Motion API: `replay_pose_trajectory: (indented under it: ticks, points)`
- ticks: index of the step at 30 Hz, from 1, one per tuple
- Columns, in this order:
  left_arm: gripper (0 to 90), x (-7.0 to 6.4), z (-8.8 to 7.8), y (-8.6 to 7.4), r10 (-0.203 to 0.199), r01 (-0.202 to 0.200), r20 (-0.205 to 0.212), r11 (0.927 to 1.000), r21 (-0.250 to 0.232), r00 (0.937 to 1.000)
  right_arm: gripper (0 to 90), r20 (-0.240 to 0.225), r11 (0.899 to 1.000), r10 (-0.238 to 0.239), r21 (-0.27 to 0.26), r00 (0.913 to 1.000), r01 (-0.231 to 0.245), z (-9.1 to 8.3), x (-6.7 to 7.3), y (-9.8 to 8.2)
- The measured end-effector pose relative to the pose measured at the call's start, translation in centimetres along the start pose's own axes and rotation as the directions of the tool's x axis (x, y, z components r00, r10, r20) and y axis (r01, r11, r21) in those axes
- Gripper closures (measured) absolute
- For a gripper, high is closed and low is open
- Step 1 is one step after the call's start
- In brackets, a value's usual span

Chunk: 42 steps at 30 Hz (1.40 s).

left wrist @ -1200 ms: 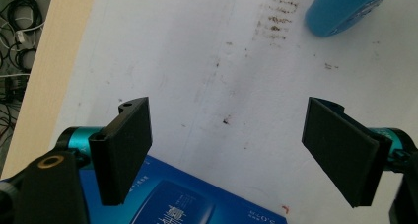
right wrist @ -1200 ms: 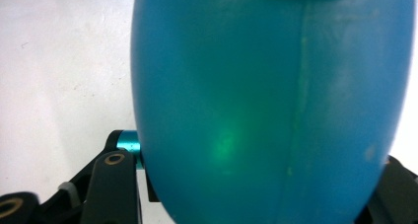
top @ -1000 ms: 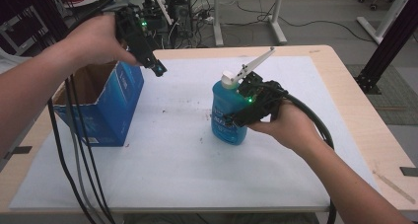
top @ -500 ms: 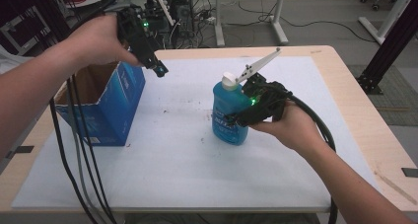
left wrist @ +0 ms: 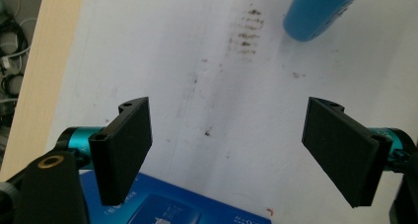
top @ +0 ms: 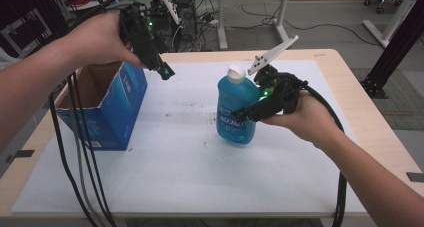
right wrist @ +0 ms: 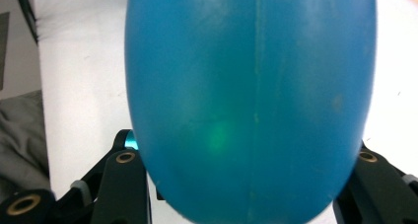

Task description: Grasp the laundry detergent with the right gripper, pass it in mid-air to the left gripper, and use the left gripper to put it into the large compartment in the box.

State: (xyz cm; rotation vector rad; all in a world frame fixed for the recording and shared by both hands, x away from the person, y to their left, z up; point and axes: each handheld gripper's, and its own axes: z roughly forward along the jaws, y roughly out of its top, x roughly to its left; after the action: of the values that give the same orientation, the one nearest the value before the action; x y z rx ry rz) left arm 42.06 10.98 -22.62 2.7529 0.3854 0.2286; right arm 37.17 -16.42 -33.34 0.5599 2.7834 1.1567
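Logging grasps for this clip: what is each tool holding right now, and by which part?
The right tool is shut on the blue bottle, gripping its body across the middle, below the white cap. The left tool is open and holds nothing.

Both forearms are bare, with no sleeves. Each hand carries a black gripper, the left gripper (top: 165, 72) and the right gripper (top: 239, 114), with a small green light, teal collars behind flat black jaw pads, brass-ringed screw holes and thick black trailing cables. A pale perforated plate juts from the right one.
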Motion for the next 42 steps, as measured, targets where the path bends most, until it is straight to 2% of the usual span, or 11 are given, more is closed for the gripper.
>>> replay_pose_trajectory:
  ticks: [6,11,14,18,24,29,36,42]
  points:
    - [19.3,-1.1,-1.7,1.5,0.074,-0.072,0.031,0.9959,-0.055,0.9968,46.5,-0.062,0.999,-0.043,-0.005,0.9972,0.043,-1.3,-0.6,2.0]
    - [19.3,-2.0,-3.0,2.9,0.132,-0.126,0.081,0.9897,-0.068,0.988,46.5,-0.101,0.996,-0.093,0.006,0.9906,0.094,-1.9,-0.6,3.8]
    - [19.3,-2.5,-3.5,3.6,0.145,-0.136,0.116,0.9873,-0.081,0.9826,46.5,-0.121,0.992,-0.127,0.011,0.9845,0.129,-2.2,-0.6,4.9]
    - [19.3,-3.3,-3.9,4.5,0.183,-0.172,0.159,0.982,-0.078,0.9703,46.6,-0.155,0.986,-0.164,0.013,0.9743,0.168,-2.4,-0.4,6.4]
    - [19.3,-3.7,-4.2,5.5,0.214,-0.2,0.178,0.9754,-0.093,0.9605,46.5,-0.194,0.976,-0.208,0.023,0.9586,0.216,-2.4,0.1,8.1]
    - [19.3,-4.1,-4.0,6.0,0.24,-0.227,0.203,0.9702,-0.086,0.9494,46.6,-0.228,0.969,-0.235,0.017,0.9448,0.246,-2.2,0.6,9.0]
    - [19.3,-4.5,-3.6,6.5,0.242,-0.231,0.218,0.9702,-0.072,0.9455,46.6,-0.25,0.964,-0.254,0.019,0.9344,0.267,-2.0,1.0,9.9]
    - [19.3,-4.6,-3.3,6.8,0.23,-0.221,0.223,0.9732,-0.062,0.9473,46.6,-0.257,0.962,-0.259,0.015,0.9309,0.272,-2.0,1.1,10.2]
